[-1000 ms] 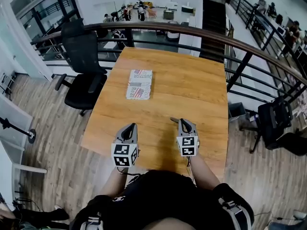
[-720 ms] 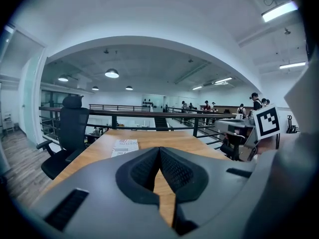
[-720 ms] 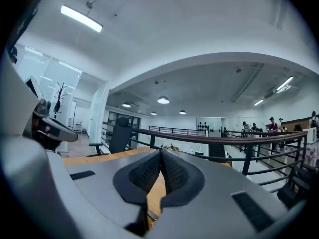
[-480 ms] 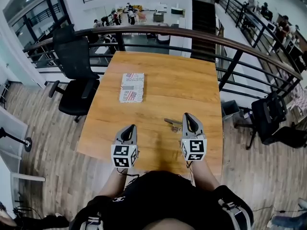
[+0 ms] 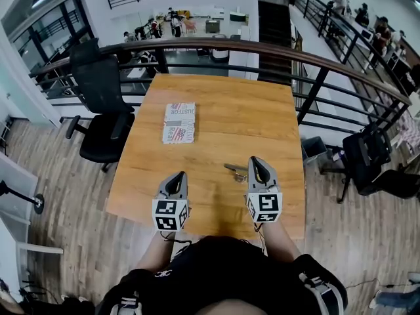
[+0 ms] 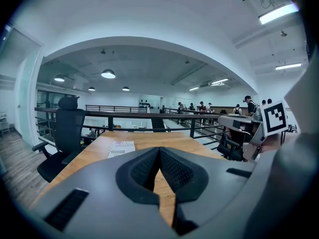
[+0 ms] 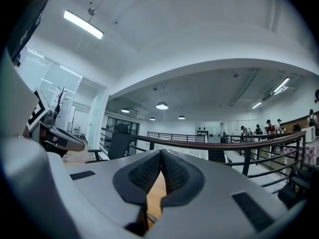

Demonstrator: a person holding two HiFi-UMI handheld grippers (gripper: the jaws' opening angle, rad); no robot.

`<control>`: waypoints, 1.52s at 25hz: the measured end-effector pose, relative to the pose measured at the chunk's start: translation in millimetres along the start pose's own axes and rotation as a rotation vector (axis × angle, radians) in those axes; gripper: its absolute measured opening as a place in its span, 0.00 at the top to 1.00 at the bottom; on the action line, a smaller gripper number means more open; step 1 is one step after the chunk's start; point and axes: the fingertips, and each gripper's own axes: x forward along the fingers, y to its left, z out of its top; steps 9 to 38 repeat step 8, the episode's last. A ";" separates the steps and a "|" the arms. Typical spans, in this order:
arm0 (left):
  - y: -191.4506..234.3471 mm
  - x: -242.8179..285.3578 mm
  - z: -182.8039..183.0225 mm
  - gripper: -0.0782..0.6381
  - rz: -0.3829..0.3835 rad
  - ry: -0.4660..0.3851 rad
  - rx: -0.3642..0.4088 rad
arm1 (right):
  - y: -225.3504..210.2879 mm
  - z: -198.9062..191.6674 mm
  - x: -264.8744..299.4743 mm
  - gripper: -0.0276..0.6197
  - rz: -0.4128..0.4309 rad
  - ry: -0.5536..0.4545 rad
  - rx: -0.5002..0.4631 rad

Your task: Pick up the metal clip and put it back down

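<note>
While lying flat on the wooden desk (image 5: 223, 123), toward its near right part, showing up in the head view as a small metal clip (image 5: 235, 170). Sitting just to the left of the right claw (image 5: 253, 162), close beside its tip and, as far as can be judged, not touching it. Running slantwise along its long axis, from far-left to near-right, with the near-right end pointing at the right claw; looking too small for telling one end from the other. Lying well apart from the left claw (image 5: 178, 176), leaving the right hand plainly the nearer of the two.

Holding both claws with jaws pressed together at the tips and gripping nothing, with only bare desk wood showing below the closed pads in each gripper view. Hanging side by side over the near part of the desk, both pointing away from the person.

Fitting equally a clip waiting to be lifted and one already set back down; not settling which.

Farther out, taking in a printed packet (image 5: 178, 122) on the far left half of the desk, a black office chair (image 5: 102, 110) beyond the left edge, and a railing (image 5: 315, 58) curving round the far side.
</note>
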 end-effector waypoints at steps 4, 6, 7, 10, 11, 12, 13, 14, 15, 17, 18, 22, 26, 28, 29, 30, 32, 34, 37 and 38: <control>2.7 -0.7 1.3 0.87 -0.003 -0.003 0.001 | 3.0 -0.5 -0.4 0.94 0.001 0.002 0.007; 4.8 -1.0 0.5 0.87 -0.003 -0.004 0.001 | 5.4 -1.8 0.0 0.94 0.001 0.003 0.012; 5.7 -1.1 -0.3 0.87 -0.004 -0.004 0.000 | 6.6 -2.4 0.1 0.94 0.001 0.003 0.014; 6.6 -1.1 -1.1 0.87 -0.004 -0.004 0.000 | 7.8 -3.0 0.2 0.94 0.001 0.003 0.015; 6.6 -1.1 -1.1 0.87 -0.004 -0.004 0.000 | 7.8 -3.0 0.2 0.94 0.001 0.003 0.015; 6.6 -1.1 -1.1 0.87 -0.004 -0.004 0.000 | 7.8 -3.0 0.2 0.94 0.001 0.003 0.015; 6.6 -1.1 -1.1 0.87 -0.004 -0.004 0.000 | 7.8 -3.0 0.2 0.94 0.001 0.003 0.015; 6.6 -1.1 -1.1 0.87 -0.004 -0.004 0.000 | 7.8 -3.0 0.2 0.94 0.001 0.003 0.015; 6.6 -1.1 -1.1 0.87 -0.004 -0.004 0.000 | 7.8 -3.0 0.2 0.94 0.001 0.003 0.015; 6.6 -1.1 -1.1 0.87 -0.004 -0.004 0.000 | 7.8 -3.0 0.2 0.94 0.001 0.003 0.015; 6.6 -1.1 -1.1 0.87 -0.004 -0.004 0.000 | 7.8 -3.0 0.2 0.94 0.001 0.003 0.015; 6.6 -1.1 -1.1 0.87 -0.004 -0.004 0.000 | 7.8 -3.0 0.2 0.94 0.001 0.003 0.015; 6.6 -1.1 -1.1 0.87 -0.004 -0.004 0.000 | 7.8 -3.0 0.2 0.94 0.001 0.003 0.015; 6.6 -1.1 -1.1 0.87 -0.004 -0.004 0.000 | 7.8 -3.0 0.2 0.94 0.001 0.003 0.015; 6.6 -1.1 -1.1 0.87 -0.004 -0.004 0.000 | 7.8 -3.0 0.2 0.94 0.001 0.003 0.015; 6.6 -1.1 -1.1 0.87 -0.004 -0.004 0.000 | 7.8 -3.0 0.2 0.94 0.001 0.003 0.015; 6.6 -1.1 -1.1 0.87 -0.004 -0.004 0.000 | 7.8 -3.0 0.2 0.94 0.001 0.003 0.015; 6.6 -1.1 -1.1 0.87 -0.004 -0.004 0.000 | 7.8 -3.0 0.2 0.94 0.001 0.003 0.015; 6.6 -1.1 -1.1 0.87 -0.004 -0.004 0.000 | 7.8 -3.0 0.2 0.94 0.001 0.003 0.015; 6.6 -1.1 -1.1 0.87 -0.004 -0.004 0.000 | 7.8 -3.0 0.2 0.94 0.001 0.003 0.015</control>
